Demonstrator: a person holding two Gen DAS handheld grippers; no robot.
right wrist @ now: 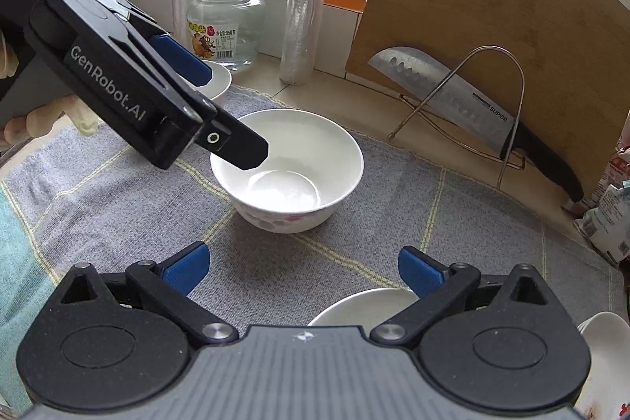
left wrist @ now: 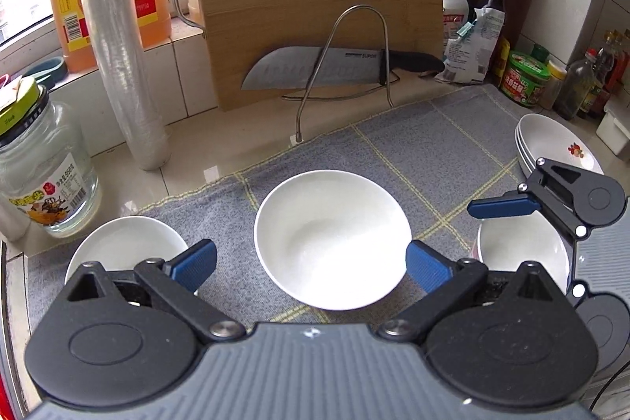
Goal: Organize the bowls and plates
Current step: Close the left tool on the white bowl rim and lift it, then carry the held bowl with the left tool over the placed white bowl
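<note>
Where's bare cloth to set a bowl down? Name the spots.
Free: the grey cloth between the middle bowl and the knife rack, and the strip between that bowl and the right bowl. Crowded: the far right, by the stacked plates and jars.

Countertop (left wrist: pixel 189 160) under grey checked cloth (left wrist: pixel 413 144), glass jar (left wrist: pixel 43 176).

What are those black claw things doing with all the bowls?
A person holds a gripper in each hand to tidy the dishes on the grey cloth. The left gripper is open above the white bowl in the middle, one finger over its rim, not gripping. The right gripper is open too, over another bowl. A stack of plates waits at the side.
</note>
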